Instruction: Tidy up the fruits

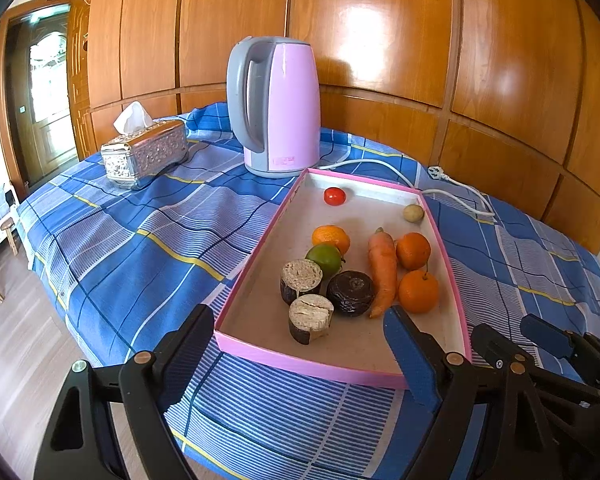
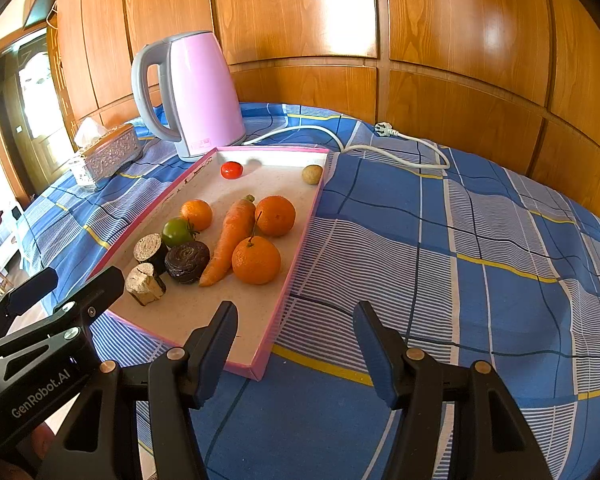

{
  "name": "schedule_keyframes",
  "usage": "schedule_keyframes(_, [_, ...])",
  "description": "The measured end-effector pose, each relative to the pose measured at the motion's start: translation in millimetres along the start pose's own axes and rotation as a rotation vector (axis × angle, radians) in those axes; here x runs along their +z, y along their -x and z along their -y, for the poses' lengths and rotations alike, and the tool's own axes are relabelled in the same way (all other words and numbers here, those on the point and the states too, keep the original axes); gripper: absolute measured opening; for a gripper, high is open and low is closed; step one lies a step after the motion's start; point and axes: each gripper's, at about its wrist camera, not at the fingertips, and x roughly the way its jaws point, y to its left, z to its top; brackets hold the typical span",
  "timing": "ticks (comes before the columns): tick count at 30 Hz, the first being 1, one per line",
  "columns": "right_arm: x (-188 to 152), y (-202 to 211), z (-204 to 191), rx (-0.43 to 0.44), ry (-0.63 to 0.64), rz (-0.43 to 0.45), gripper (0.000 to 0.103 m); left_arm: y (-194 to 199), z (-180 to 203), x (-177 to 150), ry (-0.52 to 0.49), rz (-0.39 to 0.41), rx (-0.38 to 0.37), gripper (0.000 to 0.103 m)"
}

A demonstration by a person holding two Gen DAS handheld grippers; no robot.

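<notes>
The left gripper is matte black plastic with two broad fingers; each finger's inner face carries a ribbed blue pad; brass-coloured pivot pins and a silver screw stud the linkage arms; triangular cut-outs lighten its frame. The right gripper is built alike; white "GenRobot.AI" lettering runs along the left gripper's black body.

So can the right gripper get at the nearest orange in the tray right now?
Probably yes. The right gripper is open and empty, and the nearest orange sits exposed in the pink tray, only the carrot touching its side.
</notes>
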Motion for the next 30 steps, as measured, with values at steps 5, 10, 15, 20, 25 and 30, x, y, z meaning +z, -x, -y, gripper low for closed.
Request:
schedule_keyframes(5, [0.2, 0.3, -0.1, -0.001, 0.001, 0.002, 0.061, 0.0, -0.7, -0.1, 0.001, 0.0, -0.001, 0.087])
schedule_keyframes(10, [0.4, 0.3, 0.3, -0.001, 0.002, 0.002, 0.061, -0.1, -0.2, 0.1, 0.001, -0.001, -0.001, 0.087])
schedule_keyframes(15, [0.4, 0.2, 0.3, -0.001, 0.004, 0.002, 0.061, 0.6, -1.4, 0.7, 0.003, 0.004, -0.002, 0.087])
schedule_keyframes(20, [0.4, 0.5, 0.4, -0.002, 0.005, 0.001, 0.061, 1.2, -1.7, 0.7, 0.006, 0.003, -0.004, 0.087])
schedule_keyframes(25, [0.3, 0.1, 0.1, -0.002, 0.005, 0.0, 0.061, 1.0, -1.6, 0.4, 0.006, 0.007, 0.005, 0.088])
schedule_keyframes(30, [0.0, -0.2, -0.1, 0.002, 0.006, -0.003, 0.061, 0.1, -1.8, 0.5, 0.011, 0.002, 0.003, 0.089])
